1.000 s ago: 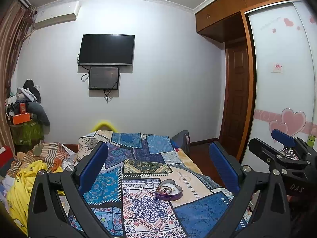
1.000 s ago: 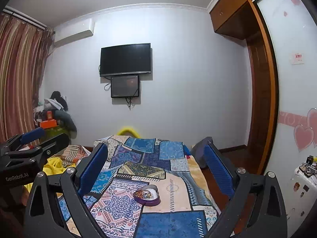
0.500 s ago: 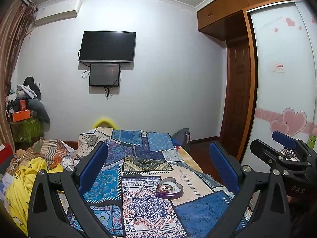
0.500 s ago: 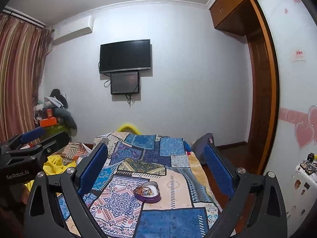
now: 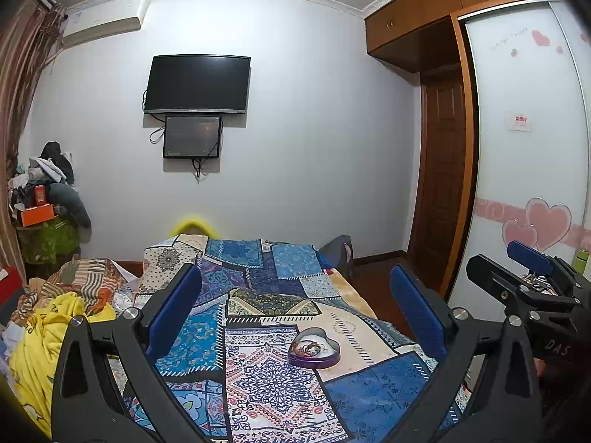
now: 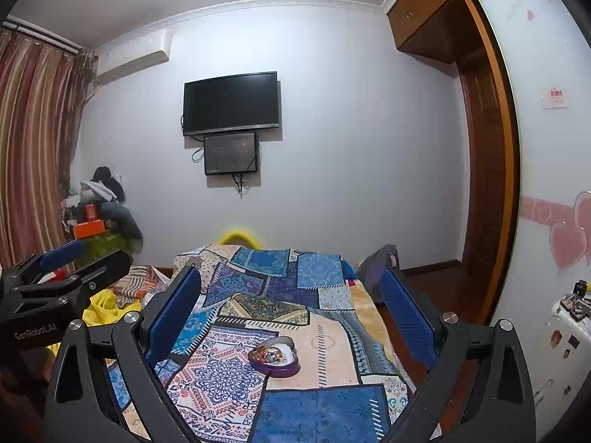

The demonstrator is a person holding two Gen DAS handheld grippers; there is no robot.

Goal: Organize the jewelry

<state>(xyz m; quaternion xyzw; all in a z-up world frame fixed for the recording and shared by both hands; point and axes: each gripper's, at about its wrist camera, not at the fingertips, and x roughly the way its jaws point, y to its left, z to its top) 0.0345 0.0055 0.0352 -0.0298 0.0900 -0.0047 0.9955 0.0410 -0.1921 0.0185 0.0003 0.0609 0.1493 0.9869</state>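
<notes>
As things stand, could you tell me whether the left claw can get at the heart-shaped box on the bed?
Probably yes: the left claw is open and empty, the heart-shaped box lies uncovered on the quilt ahead, and nothing stands between.

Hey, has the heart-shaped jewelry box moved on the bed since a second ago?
No. The heart-shaped jewelry box still sits on the same seam of the quilt, where the cream patch meets the patterned one.

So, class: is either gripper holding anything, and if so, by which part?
Nothing is held. The left gripper and right gripper are open, above the purple heart-shaped jewelry tin on the patchwork bedspread.
</notes>
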